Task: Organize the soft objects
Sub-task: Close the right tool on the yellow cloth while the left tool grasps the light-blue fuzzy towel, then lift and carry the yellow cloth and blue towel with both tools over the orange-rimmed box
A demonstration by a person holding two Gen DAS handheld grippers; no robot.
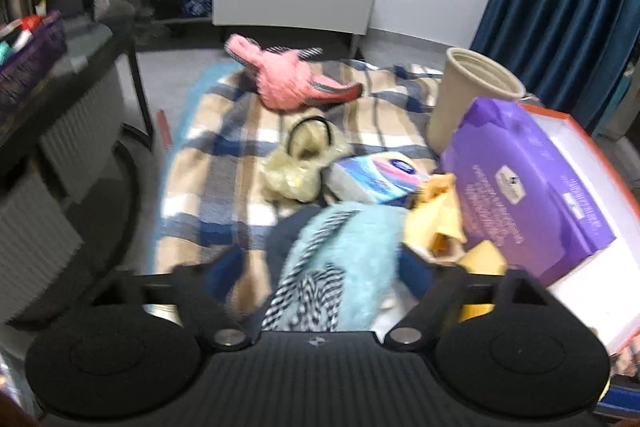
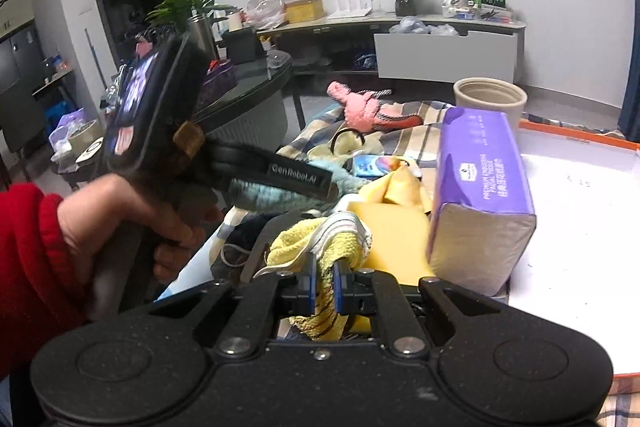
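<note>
My left gripper (image 1: 320,267) hangs over a fluffy light-blue slipper (image 1: 344,259) with a black-and-white striped trim. The slipper lies between the blue pads (image 1: 226,267), and a gap shows on its left side. My right gripper (image 2: 324,283) is shut on a yellow cloth (image 2: 320,239) with a white-grey edge, held just above the pile. A pink fluffy slipper (image 1: 288,83) lies farther back on the plaid blanket (image 1: 224,155). Cream earmuffs (image 1: 300,163) rest in the middle. A hand in a red sleeve (image 2: 132,223) holds the left tool in the right wrist view.
A purple tissue pack (image 1: 528,187) leans in a white box with an orange rim (image 1: 592,267) on the right. A beige ribbed bin (image 1: 472,95) stands behind it. A blue packet (image 1: 376,175) and a yellow foam block (image 2: 392,239) lie nearby. A glass table (image 1: 80,59) stands left.
</note>
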